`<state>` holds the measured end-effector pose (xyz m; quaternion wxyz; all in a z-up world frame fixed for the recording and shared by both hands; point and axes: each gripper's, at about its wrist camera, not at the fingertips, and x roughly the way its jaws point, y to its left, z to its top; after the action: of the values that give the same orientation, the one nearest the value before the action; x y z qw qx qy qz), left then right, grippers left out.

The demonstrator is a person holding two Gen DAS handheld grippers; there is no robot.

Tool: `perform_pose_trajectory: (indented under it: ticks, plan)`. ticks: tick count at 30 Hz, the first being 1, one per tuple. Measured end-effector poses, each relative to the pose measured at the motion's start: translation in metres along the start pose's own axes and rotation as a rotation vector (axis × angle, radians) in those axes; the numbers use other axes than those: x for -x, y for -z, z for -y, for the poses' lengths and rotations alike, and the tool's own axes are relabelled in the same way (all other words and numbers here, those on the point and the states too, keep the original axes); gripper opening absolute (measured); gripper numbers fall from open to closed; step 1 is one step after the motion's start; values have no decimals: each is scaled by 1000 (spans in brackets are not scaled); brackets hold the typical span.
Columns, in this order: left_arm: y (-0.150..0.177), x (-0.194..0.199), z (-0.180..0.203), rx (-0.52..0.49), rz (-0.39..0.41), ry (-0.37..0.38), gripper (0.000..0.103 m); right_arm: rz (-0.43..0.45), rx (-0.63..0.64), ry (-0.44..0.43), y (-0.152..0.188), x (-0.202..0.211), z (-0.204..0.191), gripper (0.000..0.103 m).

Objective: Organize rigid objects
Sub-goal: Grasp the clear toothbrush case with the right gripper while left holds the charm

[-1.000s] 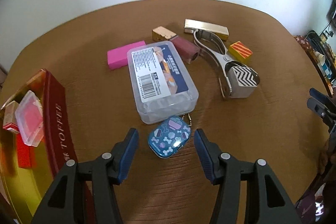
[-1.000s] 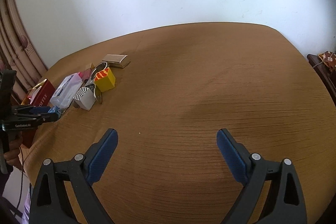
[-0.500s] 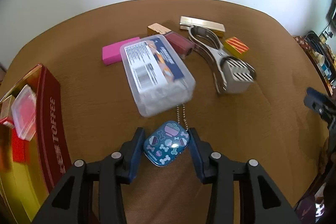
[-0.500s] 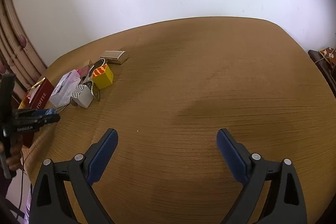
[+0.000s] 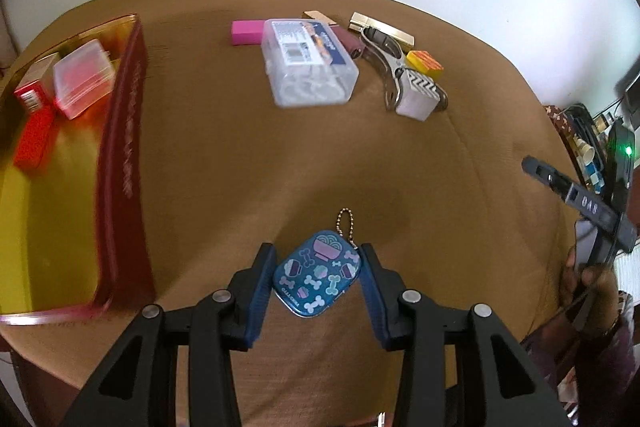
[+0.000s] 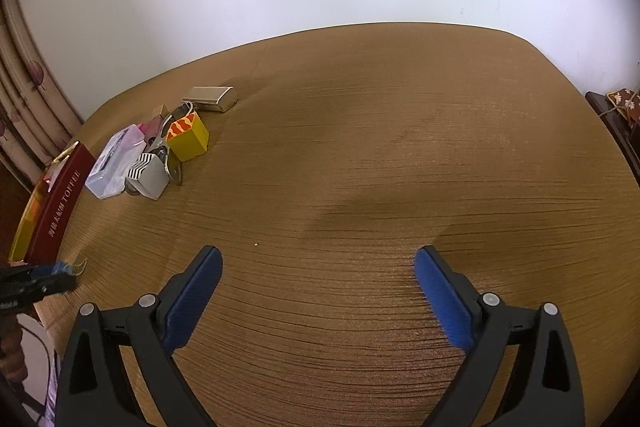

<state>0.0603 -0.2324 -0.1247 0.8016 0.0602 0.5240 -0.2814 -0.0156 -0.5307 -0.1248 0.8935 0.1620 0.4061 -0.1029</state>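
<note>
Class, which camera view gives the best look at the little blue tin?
The left wrist view: the blue tin sits large and sharp between the left tool's fingers, its pattern and chain visible. The right wrist view shows only a blue sliver at its left edge.

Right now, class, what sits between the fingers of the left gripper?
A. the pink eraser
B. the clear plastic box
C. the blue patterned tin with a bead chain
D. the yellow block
C: in the left wrist view the left gripper has its blue pads pressed on both sides of the blue patterned tin, while the other three things lie farther back on the table.
</note>
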Motion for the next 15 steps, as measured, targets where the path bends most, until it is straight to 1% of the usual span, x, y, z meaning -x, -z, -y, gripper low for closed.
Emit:
perform_pose_trajectory:
  ticks: [3,6,7,9,10,11,13,15]
  plan:
    - [8,2,1,-1,22,-12,42,6,9,12,0,1,-2,96]
    - [12,2,0,-6,47,-23,43,44,43,65,0,9,-12,96]
    - [13,2,-1,-8,53,-25,43,58,49,47,-1,14,-20,96]
    - [17,3,0,-19,67,-33,42,56,35,-58,-9,21,-40,96]
    - [19,7,-2,-26,72,-37,42,52,53,-113,-18,24,-61,96]
    - [21,8,-2,-35,80,-46,42,50,82,-142,-27,26,-79,96]
    - [25,12,-5,-38,86,-42,43,34,141,-196,-50,25,-123,101]
    - [28,15,-8,-38,95,-37,43,-15,158,-251,-72,12,-157,102]
